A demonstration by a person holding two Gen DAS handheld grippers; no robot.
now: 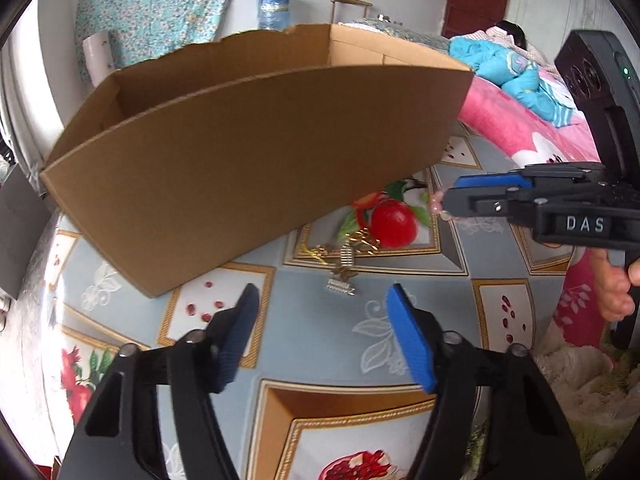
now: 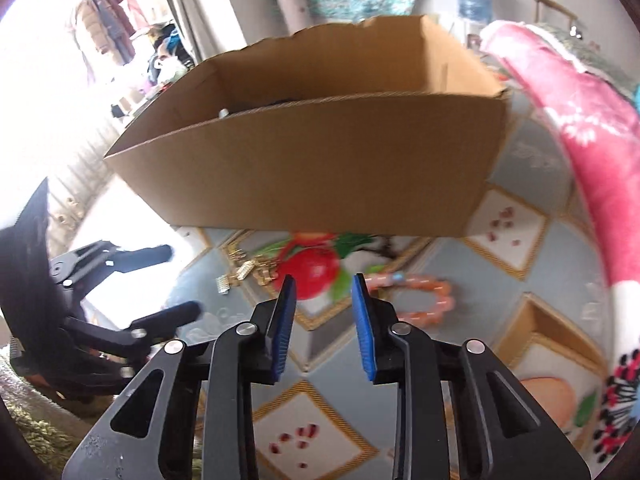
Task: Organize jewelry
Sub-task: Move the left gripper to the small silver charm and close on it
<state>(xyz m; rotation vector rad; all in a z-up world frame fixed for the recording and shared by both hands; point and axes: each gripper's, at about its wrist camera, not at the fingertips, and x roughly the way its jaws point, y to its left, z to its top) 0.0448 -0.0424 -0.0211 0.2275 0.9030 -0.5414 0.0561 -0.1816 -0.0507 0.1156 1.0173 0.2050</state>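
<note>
The left gripper [image 1: 322, 300] fingers gape empty just short of the gold chains [image 1: 348, 246]; the right gripper [image 2: 324, 286] fingers, half-closed and empty, sit beside the pink bracelet [image 2: 424, 294], both presumably bound for the cardboard box [image 2: 320, 172] beyond.

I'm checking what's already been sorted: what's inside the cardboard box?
Over the cardboard box rim, the right wrist view shows only a dark shape and a small pale object. The front wall hides the floor and anything else inside.
</note>
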